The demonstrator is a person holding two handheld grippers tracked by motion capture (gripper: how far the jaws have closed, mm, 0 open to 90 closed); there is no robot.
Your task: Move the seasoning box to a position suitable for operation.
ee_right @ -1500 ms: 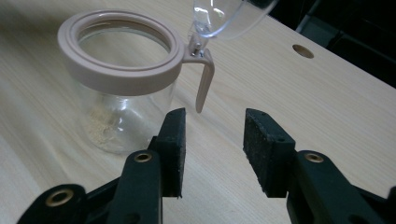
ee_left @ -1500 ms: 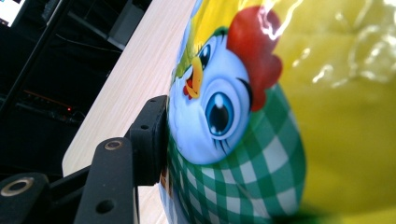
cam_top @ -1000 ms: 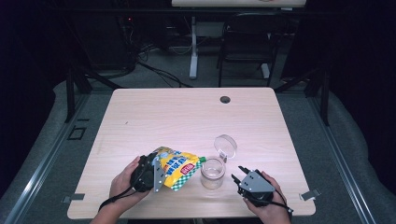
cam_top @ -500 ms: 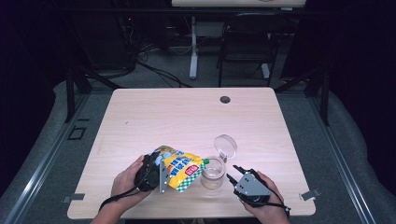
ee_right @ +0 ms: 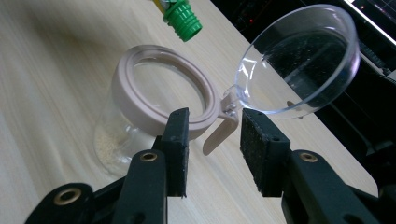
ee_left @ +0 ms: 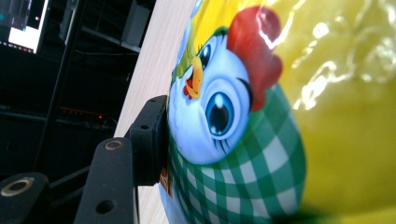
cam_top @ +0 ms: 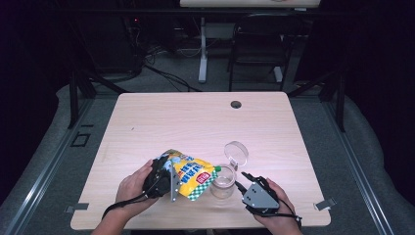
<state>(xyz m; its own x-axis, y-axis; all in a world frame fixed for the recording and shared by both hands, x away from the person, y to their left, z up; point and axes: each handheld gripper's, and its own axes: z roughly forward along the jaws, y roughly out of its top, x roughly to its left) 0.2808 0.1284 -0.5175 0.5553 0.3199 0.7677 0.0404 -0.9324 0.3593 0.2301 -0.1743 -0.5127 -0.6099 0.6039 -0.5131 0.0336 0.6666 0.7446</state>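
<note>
On a pale wooden tabletop (cam_top: 195, 122), a person works two hand-held grippers near the front edge. Compared with a second ago, the yellow snack pouch (cam_top: 188, 172) has tipped further toward the glass jar (cam_top: 222, 183), so that its green spout (cam_top: 217, 169) now hangs just above the jar's rim, and the right gripper (cam_top: 242, 186) has closed in on the jar from the right, where earlier it sat a little apart from it.

The pouch lies tilted just left of the jar, clamped in the left gripper (cam_top: 169, 178); in the left gripper view one black jaw presses flat against the pouch (ee_left: 280, 116), beside a printed cartoon chicken with a red comb, a blue face and a green-and-white checked bib. Blue lettering crosses the pouch in the high view, too small to read.

The jar (ee_right: 154, 107) stands upright with a beige ring at its mouth, a little pale granular stuff at its bottom, and its clear domed lid (ee_right: 303, 60) swung open behind it on a hinge. The right gripper (ee_right: 212, 149) has its jaws apart, set on either side of the beige hinge tab (ee_right: 222, 130) without touching it. The green threaded spout (ee_right: 183, 16) hovers over the far rim.
</note>
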